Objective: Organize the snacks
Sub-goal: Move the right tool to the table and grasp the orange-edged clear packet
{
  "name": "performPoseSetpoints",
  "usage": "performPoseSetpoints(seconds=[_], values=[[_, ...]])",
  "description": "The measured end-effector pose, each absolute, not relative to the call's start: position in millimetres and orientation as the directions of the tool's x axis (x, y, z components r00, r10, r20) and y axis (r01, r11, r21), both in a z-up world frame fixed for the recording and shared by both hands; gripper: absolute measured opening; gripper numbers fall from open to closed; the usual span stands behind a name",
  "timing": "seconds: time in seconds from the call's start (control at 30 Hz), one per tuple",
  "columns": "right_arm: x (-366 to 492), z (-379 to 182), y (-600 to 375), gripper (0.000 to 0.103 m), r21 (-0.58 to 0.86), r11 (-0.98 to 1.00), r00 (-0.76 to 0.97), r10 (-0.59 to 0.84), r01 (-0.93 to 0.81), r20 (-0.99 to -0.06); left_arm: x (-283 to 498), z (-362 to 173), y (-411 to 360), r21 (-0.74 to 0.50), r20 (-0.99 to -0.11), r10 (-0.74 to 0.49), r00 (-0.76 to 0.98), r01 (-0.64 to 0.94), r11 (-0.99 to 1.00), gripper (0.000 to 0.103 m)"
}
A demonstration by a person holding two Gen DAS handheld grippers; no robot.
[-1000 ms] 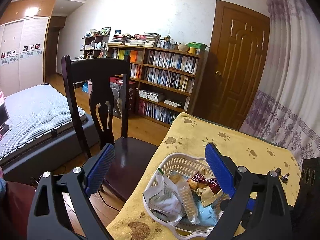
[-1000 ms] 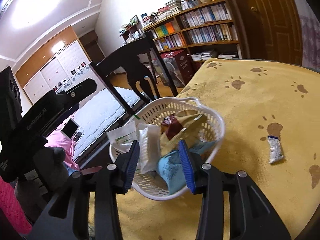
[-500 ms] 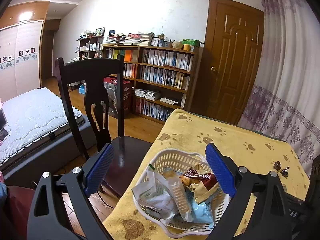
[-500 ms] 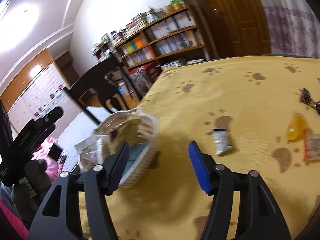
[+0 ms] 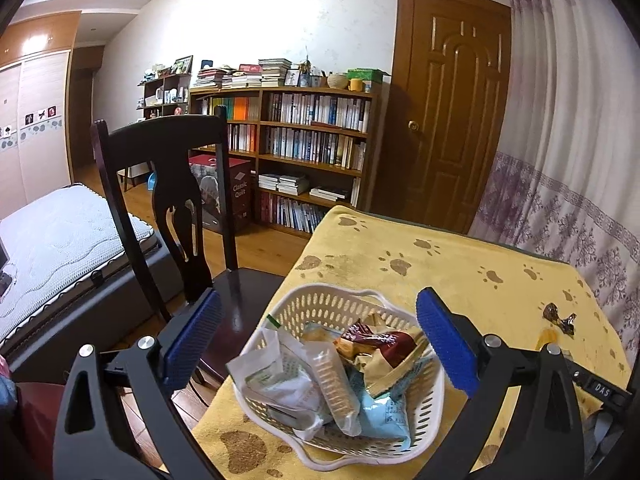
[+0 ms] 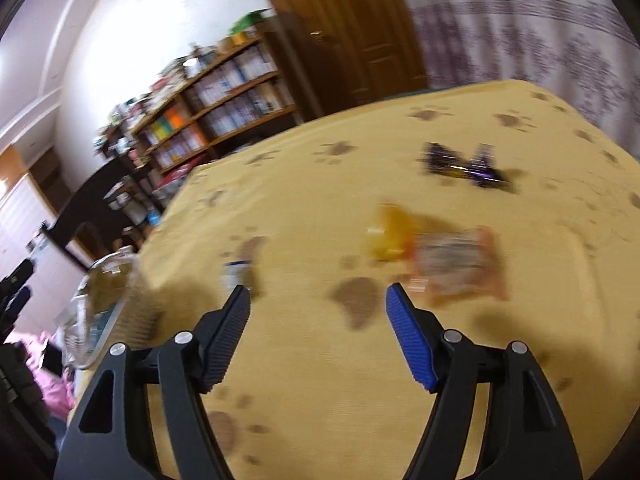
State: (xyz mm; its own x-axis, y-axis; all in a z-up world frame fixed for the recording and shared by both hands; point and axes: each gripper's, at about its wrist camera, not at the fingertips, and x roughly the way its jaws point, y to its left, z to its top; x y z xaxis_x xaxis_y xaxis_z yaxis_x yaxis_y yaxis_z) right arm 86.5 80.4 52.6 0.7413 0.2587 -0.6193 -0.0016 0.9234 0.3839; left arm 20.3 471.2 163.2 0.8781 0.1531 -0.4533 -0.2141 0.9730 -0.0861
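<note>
Left hand-held gripper (image 5: 316, 340): released, empty, held over the white basket (image 5: 320, 308) of packets at the desk's near-left edge.

Small white-and-blue packet (image 6: 237, 274): lying just ahead of the right hand-held gripper's left finger.

Right hand-held gripper (image 6: 318, 320): released, empty, judged the nearer to all loose snacks.

Yellow piece (image 6: 386, 236) touching an orange-edged packet (image 6: 460, 266): ahead, to the right; long axis running left-right.

Dark wrapped candies (image 6: 464, 164): farther, right.

Writing: "Classic Quilt" read on a box (image 5: 236, 196); snack labels blurred.
</note>
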Motion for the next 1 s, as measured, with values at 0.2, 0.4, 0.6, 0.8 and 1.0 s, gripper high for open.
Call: performPoseSetpoints(seconds=[0.2,0.4,0.6,0.8,1.0], values=[[94,37,38,0.077,0.354,0.928,0.721,0.167,0.116,-0.673,23,159,458,-0.066,-0.462,0.140,0.876,-0.192,0.979,0.099],[108,35,32,0.085,0.303,0.944,0.710,0.127,0.127,-0.693,24,159,445,-0.051,-0.461,0.126,0.878,-0.168,0.984,0.099],[133,26,41,0.086,0.206,0.970,0.678,0.064,0.131,-0.732,23,160,440,-0.050,-0.460,0.117,0.880,-0.157,0.986,0.099],[151,17,49,0.079,0.122,0.982,0.646,-0.001,0.145,-0.763,23,161,436,-0.037,-0.459,0.122,0.880,-0.156,0.987,0.099],[147,16,48,0.055,0.048,0.988,0.648,-0.058,0.144,-0.759,25,161,429,-0.032,-0.462,0.115,0.879,-0.146,0.989,0.099]])
